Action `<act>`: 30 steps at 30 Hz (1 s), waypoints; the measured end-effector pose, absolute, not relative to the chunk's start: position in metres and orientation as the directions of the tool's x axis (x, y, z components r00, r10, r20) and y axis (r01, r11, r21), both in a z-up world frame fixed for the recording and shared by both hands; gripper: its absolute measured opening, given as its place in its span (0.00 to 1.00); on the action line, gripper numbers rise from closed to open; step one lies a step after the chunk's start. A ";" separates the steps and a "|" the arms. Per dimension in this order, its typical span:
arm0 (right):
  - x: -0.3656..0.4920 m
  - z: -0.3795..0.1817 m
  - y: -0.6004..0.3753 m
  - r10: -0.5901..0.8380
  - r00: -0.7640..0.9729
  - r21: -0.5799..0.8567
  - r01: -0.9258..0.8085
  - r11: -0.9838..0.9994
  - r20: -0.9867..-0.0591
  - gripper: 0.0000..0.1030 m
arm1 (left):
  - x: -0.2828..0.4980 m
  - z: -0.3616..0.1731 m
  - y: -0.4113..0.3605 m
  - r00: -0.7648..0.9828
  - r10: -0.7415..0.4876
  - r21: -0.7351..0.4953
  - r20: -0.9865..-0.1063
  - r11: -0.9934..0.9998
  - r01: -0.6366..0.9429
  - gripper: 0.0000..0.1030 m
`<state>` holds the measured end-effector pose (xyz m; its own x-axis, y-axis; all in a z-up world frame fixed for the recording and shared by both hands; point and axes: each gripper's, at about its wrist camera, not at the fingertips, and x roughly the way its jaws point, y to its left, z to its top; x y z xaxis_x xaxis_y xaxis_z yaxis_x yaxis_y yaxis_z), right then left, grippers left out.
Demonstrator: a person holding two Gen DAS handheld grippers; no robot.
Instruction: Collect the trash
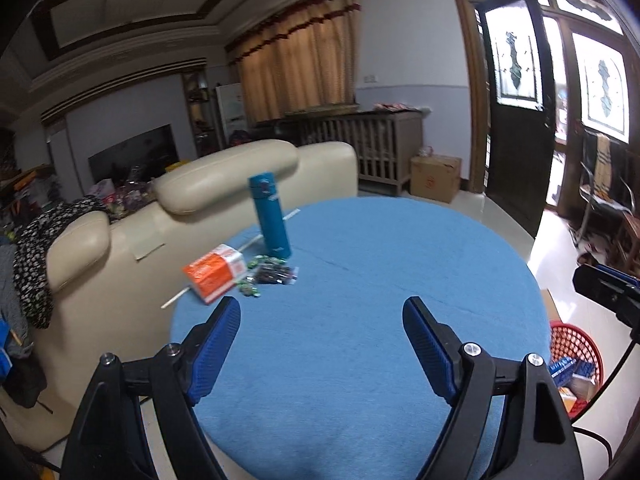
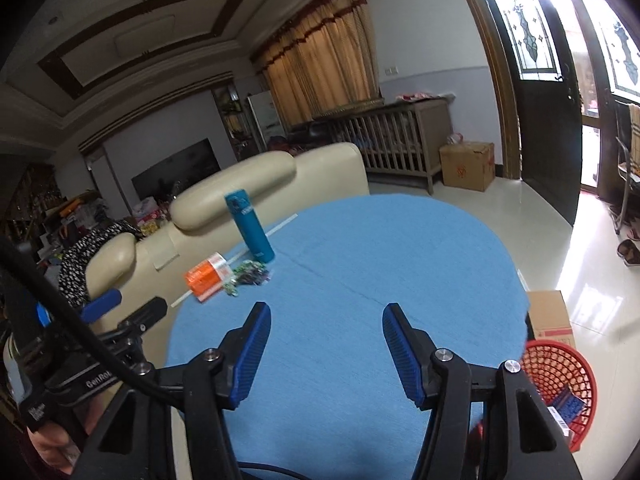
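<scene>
An orange and white carton [image 1: 215, 271] lies at the far left of the round blue table [image 1: 380, 264], with small green and dark wrappers [image 1: 272, 274] beside it. The carton [image 2: 208, 276] and the wrappers [image 2: 248, 276] also show in the right wrist view. My left gripper [image 1: 322, 312] is open and empty above the table's near side. My right gripper [image 2: 326, 318] is open and empty above the table [image 2: 380, 264]. A red mesh basket [image 2: 560, 376] with blue packets in it stands on the floor at the right; it also shows in the left wrist view [image 1: 576, 356].
A teal flask [image 1: 270, 216] stands upright behind the wrappers. A white straw-like stick [image 1: 256, 240] lies under the carton. A cream sofa [image 1: 192, 200] backs against the table's left. A cardboard box [image 2: 550, 314] sits by the basket. Tiled floor lies to the right.
</scene>
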<state>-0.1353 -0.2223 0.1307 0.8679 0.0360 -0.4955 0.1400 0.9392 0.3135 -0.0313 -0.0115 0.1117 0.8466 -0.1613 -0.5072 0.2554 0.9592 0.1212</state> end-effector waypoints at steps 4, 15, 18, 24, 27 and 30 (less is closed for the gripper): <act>-0.134 0.141 -0.204 0.035 0.880 0.297 0.121 0.947 -0.473 0.60 | -0.034 0.117 0.007 0.866 -0.132 0.124 -0.482 0.968 0.217 0.81; -0.131 0.139 -0.181 0.050 0.882 0.272 0.091 0.958 -0.469 0.60 | -0.042 0.122 0.024 0.882 -0.103 0.128 -0.461 0.975 0.181 0.81; -0.131 0.138 -0.180 0.049 0.882 0.268 0.090 0.959 -0.469 0.60 | -0.043 0.123 0.026 0.884 -0.100 0.129 -0.457 0.976 0.178 0.82; -0.134 0.140 -0.180 0.044 0.885 0.260 0.088 0.962 -0.463 0.60 | -0.046 0.123 0.026 0.882 -0.104 0.126 -0.459 0.975 0.181 0.82; -0.135 0.143 -0.179 0.042 0.887 0.250 0.083 0.965 -0.460 0.60 | -0.047 0.124 0.026 0.884 -0.102 0.131 -0.457 0.975 0.180 0.82; -0.134 0.144 -0.179 0.044 0.887 0.246 0.079 0.966 -0.459 0.60 | -0.047 0.124 0.026 0.885 -0.102 0.133 -0.454 0.975 0.180 0.82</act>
